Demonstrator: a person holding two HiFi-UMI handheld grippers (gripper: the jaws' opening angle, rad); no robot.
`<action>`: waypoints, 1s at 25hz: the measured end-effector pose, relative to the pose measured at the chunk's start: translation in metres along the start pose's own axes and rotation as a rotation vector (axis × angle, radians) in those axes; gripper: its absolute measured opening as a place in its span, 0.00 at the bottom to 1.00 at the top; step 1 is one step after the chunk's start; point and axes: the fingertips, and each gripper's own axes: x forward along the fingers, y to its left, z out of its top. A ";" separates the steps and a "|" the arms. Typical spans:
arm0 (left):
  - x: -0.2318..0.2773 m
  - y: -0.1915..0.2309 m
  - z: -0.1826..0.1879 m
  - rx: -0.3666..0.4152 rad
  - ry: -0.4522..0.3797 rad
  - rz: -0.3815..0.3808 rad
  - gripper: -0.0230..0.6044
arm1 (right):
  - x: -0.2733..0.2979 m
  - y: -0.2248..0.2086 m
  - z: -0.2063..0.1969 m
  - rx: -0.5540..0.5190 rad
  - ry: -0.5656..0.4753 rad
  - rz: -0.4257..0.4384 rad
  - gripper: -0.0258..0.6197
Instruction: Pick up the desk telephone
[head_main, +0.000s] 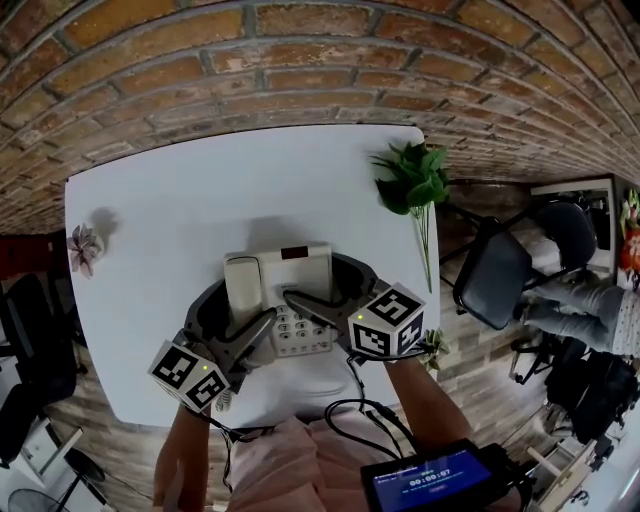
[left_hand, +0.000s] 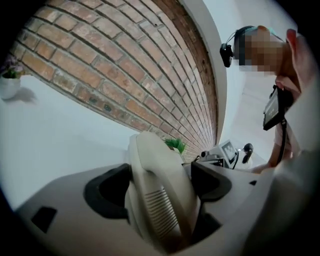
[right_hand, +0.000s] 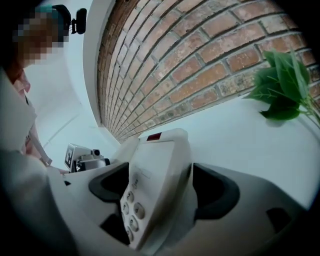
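White tabletop (head_main: 150, 250), boxy cream telephone (head_main: 292, 278), seemingly plastic

Cream plastic desk telephone (head_main: 292, 275): smooth, a bit shiny. White flat table top (head_main: 200, 190): smooth & matt. Red-brown brick wall (head_main: 300, 60): rough, w/ gritty grey lines btwn bricks.

We set our dial on the desk telephone (head_main: 303, 268), twelve toward the brick wall (head_main: 300, 70) behind the worktop (head_main: 150, 220). The telephone sits by the worktop's six o'clock edge, its handset (head_main: 242, 285) along its nine o'clock side. The left gripper (head_main: 238, 302) reaches in from seven, jaws apart astride the handset. The right gripper (head_main: 318, 280) reaches in from five, jaws apart astride the keypad (head_main: 300, 332) half. A leafy sprig (head_main: 412, 180) lies between one and two, a small potted flower (head_main: 84, 248) at nine, and a chair (head_main: 495, 275) off the worktop at three.
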 end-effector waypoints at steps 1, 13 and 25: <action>-0.001 -0.001 0.001 0.017 -0.008 -0.001 0.67 | 0.000 -0.002 0.000 0.006 0.006 0.002 0.68; -0.010 -0.013 0.008 0.144 -0.129 -0.017 0.64 | 0.012 0.005 -0.009 0.039 0.136 0.108 0.75; -0.017 -0.024 0.010 0.202 -0.126 -0.042 0.64 | -0.007 0.005 0.012 0.253 -0.053 0.291 0.54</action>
